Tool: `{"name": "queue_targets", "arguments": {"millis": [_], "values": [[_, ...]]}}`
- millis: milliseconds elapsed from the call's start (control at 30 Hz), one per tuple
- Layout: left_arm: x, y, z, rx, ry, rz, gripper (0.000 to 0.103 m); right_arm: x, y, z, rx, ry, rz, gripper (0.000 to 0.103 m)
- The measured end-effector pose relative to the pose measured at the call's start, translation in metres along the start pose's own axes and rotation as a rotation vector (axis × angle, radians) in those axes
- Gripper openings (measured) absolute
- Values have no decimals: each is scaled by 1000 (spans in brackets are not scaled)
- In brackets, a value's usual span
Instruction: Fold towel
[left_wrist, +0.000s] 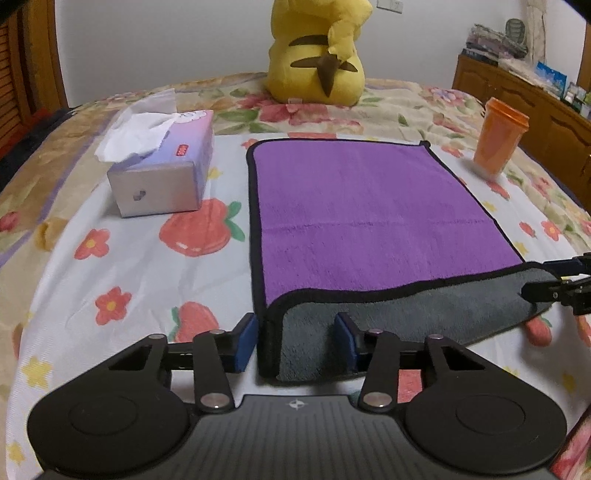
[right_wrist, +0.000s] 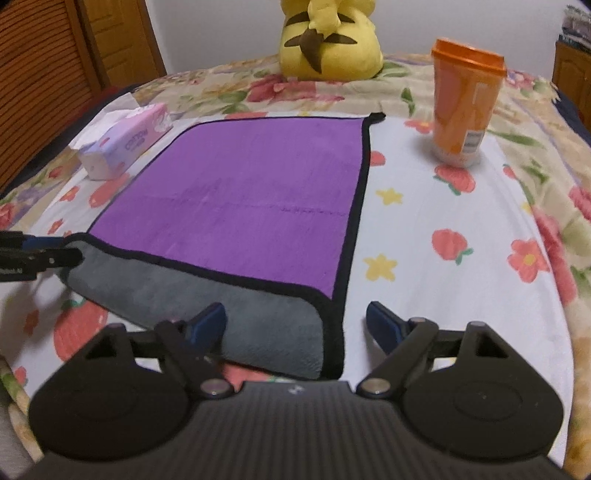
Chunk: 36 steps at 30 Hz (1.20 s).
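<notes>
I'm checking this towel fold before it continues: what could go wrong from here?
Both grippers look open around the near corners of the towel, so nothing seems clamped yet.

1. The left gripper straddles the curled grey corner; closing may pinch only the hem and slip.
2. The right gripper straddles the towel's side edge, so it could also catch the floral sheet.
3. The orange cup stands near the far corner and might tip.

Both the left gripper (left_wrist: 295, 341) and the right gripper (right_wrist: 295, 326) sit low and level, fingers spread apart.
</notes>
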<state>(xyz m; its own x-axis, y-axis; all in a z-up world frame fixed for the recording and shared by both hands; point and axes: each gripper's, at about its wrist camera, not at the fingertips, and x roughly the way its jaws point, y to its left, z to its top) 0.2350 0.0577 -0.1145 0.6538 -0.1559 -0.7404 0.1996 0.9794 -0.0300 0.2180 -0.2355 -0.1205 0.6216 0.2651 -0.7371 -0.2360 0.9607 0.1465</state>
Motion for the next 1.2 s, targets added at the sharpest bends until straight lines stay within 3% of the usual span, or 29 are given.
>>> {"name": "queue_targets", "arguments": {"millis": [333,500,767,933,1067,1133,1200], "values": [[1,-1,-1,7,18,-1,42,1,-6,2,51,33,69,64],[0,-1,-1,12,12,7,28,1,-6,4,34,41,54,51],[-3,-2,0,24,4,5,26,-10,-4,7,3,45,59,46],[-3,-4,-1,29,7,-2,19,-6,-3,6,-12,64,45,27],[-4,-5,-1,34,2,-13,10,-5,-4,5,-20,64,38,20],[-6,-7,-1,48,-9,-12,10,-5,-4,5,-24,60,46,5],[-11,-9,0,56,-30,-14,9,-7,-3,6,-32,44,41,5]]}}
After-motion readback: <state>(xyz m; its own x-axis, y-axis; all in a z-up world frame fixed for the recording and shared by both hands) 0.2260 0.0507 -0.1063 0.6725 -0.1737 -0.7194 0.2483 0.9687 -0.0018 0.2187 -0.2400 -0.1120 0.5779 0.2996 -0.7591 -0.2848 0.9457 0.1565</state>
